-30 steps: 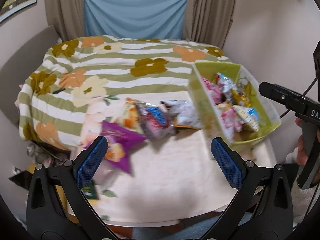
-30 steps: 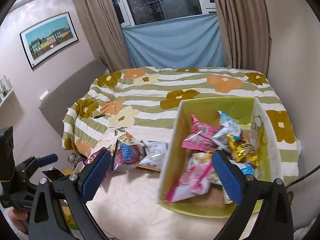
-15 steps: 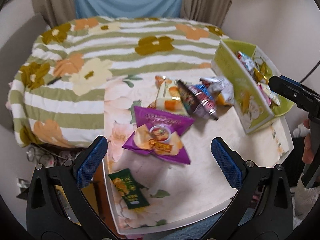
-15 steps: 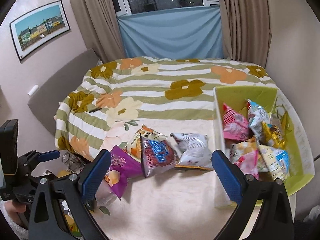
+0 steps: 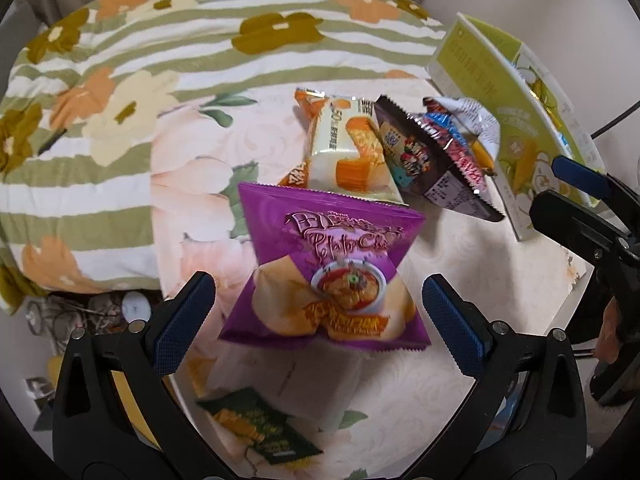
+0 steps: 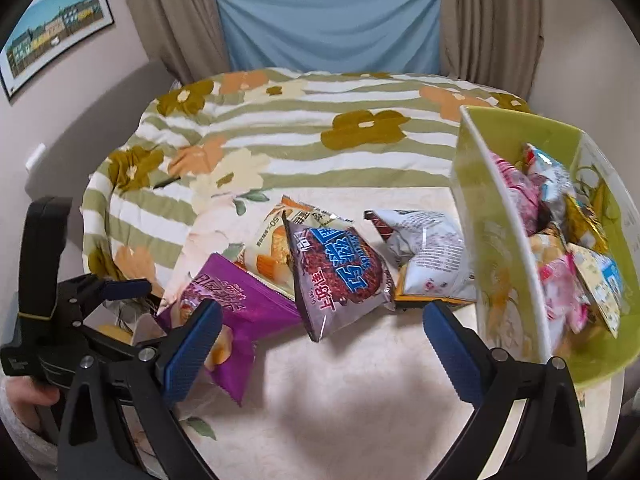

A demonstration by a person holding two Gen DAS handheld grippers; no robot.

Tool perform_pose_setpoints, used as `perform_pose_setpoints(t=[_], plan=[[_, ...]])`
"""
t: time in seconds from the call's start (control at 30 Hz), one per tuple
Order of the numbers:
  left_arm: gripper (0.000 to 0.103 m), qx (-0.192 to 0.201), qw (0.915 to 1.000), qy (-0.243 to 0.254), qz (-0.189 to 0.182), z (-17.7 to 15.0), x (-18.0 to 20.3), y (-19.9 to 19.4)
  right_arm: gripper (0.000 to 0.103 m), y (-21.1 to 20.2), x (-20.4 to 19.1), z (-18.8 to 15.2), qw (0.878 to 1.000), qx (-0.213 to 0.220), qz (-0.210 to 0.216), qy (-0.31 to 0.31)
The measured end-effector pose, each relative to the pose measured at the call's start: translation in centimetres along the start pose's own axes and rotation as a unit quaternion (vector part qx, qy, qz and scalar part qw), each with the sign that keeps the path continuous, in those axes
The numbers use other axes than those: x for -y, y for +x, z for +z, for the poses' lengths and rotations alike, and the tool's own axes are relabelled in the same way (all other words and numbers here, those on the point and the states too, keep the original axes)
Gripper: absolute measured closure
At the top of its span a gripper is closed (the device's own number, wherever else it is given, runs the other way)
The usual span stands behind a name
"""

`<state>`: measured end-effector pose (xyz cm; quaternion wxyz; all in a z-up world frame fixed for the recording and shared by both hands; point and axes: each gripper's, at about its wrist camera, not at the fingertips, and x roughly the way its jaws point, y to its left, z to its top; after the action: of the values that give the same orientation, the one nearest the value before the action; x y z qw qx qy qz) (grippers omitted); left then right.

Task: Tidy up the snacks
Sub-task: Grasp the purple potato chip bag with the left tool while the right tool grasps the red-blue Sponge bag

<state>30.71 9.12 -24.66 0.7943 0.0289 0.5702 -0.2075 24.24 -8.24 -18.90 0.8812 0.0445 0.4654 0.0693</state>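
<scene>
A purple potato chip bag [image 5: 332, 268] lies on the cream table, right in front of my open left gripper [image 5: 320, 320], between its blue pads. Behind it lie a cream-and-orange snack bag [image 5: 344, 148], a dark maroon bag [image 5: 432, 160] and a silver bag [image 6: 428, 252]. The green basket [image 6: 504, 240] at the right holds several snack packs. My right gripper [image 6: 320, 344] is open and empty above the table, with the maroon bag [image 6: 336, 276] just beyond its pads. The purple bag [image 6: 236, 312] lies by its left finger.
A small dark green packet [image 5: 260, 428] lies near the table's front left edge. A bed with a striped floral cover [image 6: 280, 132] stands behind the table. Clutter sits on the floor at the left [image 5: 92, 312]. A hand [image 6: 28, 396] holds the left gripper.
My left gripper has swung left and dropped down toward the purple bag, which now fills its opening. The right gripper has turned left, away from the basket, toward the loose bags.
</scene>
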Motion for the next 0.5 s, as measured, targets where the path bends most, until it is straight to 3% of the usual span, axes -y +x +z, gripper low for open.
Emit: perform_pose_setpoints(t=[0.5], plan=[[0.001,-0.053,0.9985,-0.011,0.011,1.1,0.7,5.6,0.003,6.2,0.7,1.5,0.998,-0.043,0.020,-0.052]])
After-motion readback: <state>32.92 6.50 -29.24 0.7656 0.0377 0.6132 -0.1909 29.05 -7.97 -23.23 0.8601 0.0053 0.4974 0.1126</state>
